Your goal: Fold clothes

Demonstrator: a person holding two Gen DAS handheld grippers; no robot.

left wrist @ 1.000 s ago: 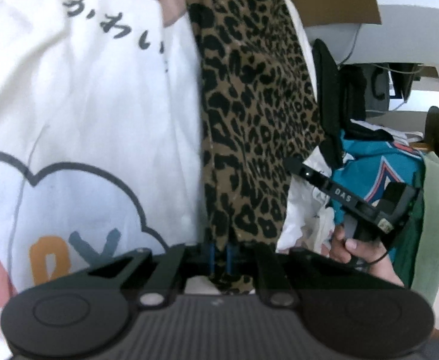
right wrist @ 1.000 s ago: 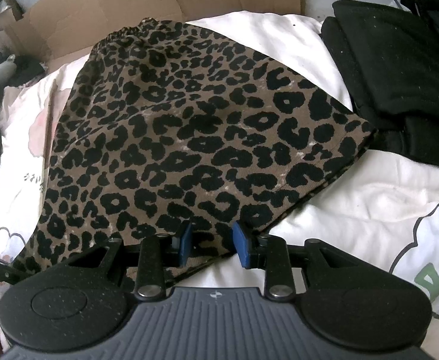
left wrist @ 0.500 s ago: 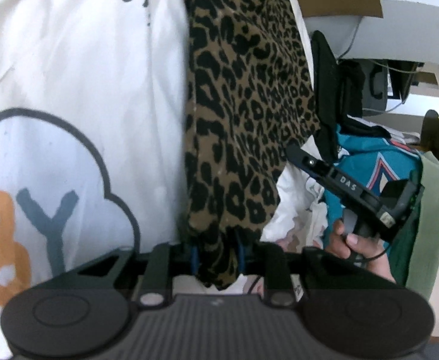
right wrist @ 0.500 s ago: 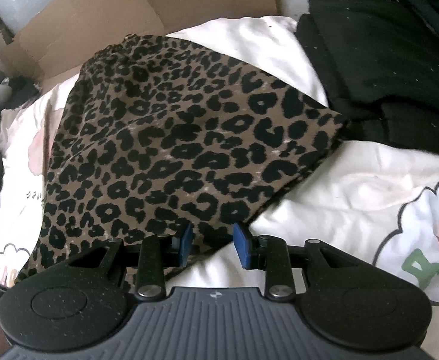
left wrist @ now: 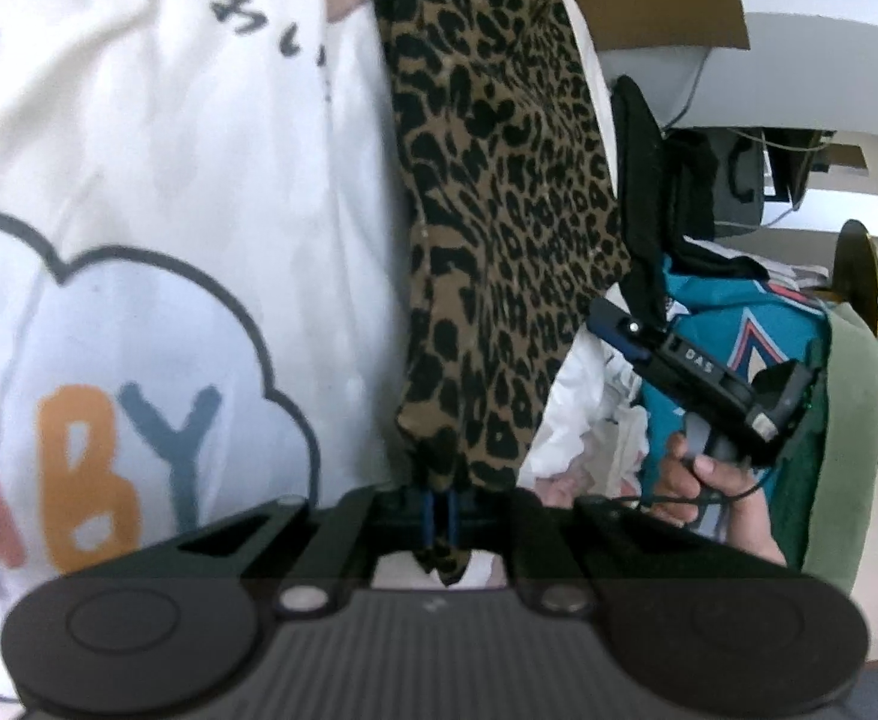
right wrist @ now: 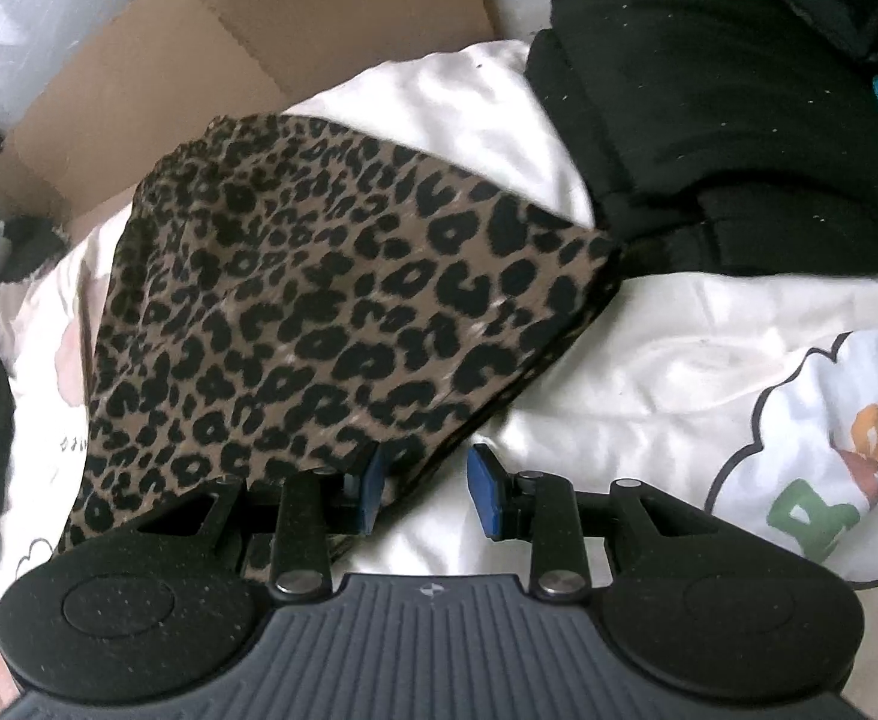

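While you work over the white printed bedding [right wrist: 649, 360], which spreads under everything, a flattened cardboard box [right wrist: 247, 30] lies at its far edge and a pile of black clothing [right wrist: 739, 120] sits just beside the leopard-print garment [right wrist: 319, 312]. That garment lies folded on the bedding, its far corner touching the black pile. In your left wrist view, a teal garment [left wrist: 757, 324] and a green one [left wrist: 853, 420] sit behind your right hand [left wrist: 709, 480]. Your left gripper [left wrist: 439, 516] is clamped narrowly on a corner of the leopard-print garment, cloth bunched between the blue pads. Your right gripper [right wrist: 427, 486] stands parted wide, its left pad touching the garment's near edge, its right pad over bare bedding.
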